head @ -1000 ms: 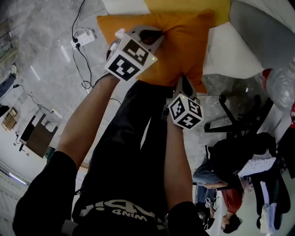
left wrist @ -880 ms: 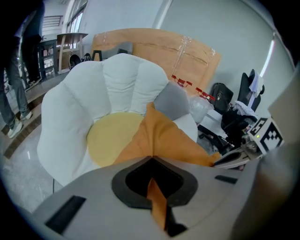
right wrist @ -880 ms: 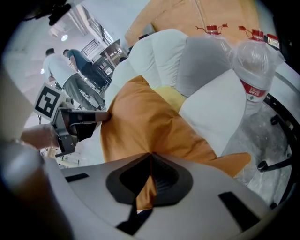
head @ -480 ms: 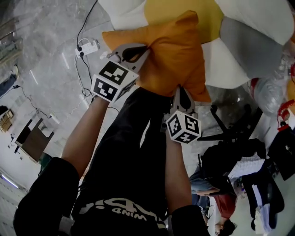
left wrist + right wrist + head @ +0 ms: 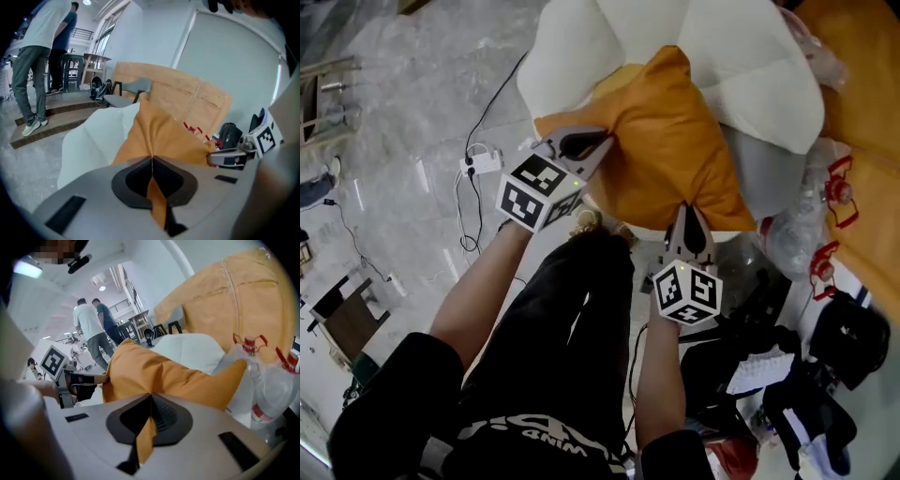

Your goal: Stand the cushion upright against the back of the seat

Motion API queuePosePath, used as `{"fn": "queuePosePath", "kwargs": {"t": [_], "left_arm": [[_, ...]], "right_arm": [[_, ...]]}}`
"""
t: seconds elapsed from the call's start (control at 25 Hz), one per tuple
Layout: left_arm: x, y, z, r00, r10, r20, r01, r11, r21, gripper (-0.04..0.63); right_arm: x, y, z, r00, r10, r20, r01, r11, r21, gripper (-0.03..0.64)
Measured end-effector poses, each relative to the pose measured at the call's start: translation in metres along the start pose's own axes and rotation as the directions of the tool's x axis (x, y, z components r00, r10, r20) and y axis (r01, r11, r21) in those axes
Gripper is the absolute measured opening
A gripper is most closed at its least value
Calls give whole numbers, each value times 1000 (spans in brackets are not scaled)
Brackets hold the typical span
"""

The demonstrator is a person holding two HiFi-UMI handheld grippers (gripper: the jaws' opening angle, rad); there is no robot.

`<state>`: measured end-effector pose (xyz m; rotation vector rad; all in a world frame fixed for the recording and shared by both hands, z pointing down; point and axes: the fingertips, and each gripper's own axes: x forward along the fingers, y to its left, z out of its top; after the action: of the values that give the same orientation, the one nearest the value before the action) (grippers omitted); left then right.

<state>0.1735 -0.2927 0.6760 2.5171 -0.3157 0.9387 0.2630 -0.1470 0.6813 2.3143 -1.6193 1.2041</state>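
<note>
An orange cushion (image 5: 661,145) hangs in the air above a white padded seat (image 5: 581,47). My left gripper (image 5: 598,142) is shut on the cushion's near left corner, and a strip of orange cloth (image 5: 154,197) shows pinched between its pads. My right gripper (image 5: 686,208) is shut on the near right corner, with orange cloth (image 5: 145,437) between its pads too. In the left gripper view the cushion (image 5: 159,136) rises ahead of the jaws with the white seat (image 5: 93,140) beside it. The right gripper view shows the cushion (image 5: 173,376) stretched towards my left gripper (image 5: 105,379).
A power strip (image 5: 483,162) with cables lies on the marble floor at left. Clear plastic bottles (image 5: 811,216) with red caps stand right of the seat, beside a large brown cardboard sheet (image 5: 853,75). Dark bags (image 5: 839,333) lie lower right. People (image 5: 33,61) stand far off.
Both grippers have lifted the cushion up off the floor and carried it towards the white seat. The seat now fills the top of the head view.
</note>
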Motion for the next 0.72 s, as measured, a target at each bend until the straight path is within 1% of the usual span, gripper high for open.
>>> {"fn": "queuePosePath", "kwargs": {"t": [0.08,0.2,0.44,0.56,0.64,0.72], "left_arm": [[4,4,34,998,-2,56,2,1000,-5,11],[12,13,80,992,-9,126,9,1000,-6,11],[34,31,153,966,-19,257,24,1000,-15,11],[51,38,173,953,-13,302,25,999,-35,11],[63,43,178,950,-1,313,17,999,-48,11],[74,50,180,952,15,306,4,998,-59,11]], "right_arm": [[9,-6,44,998,9,64,-6,999,-41,27],[26,-12,103,991,23,136,-11,996,-88,26],[61,-23,206,967,57,249,-8,981,-193,26],[78,-31,238,962,68,266,-1,970,-244,26],[90,-38,245,963,66,261,0,969,-245,26],[99,-42,244,967,62,248,0,970,-242,26]]}}
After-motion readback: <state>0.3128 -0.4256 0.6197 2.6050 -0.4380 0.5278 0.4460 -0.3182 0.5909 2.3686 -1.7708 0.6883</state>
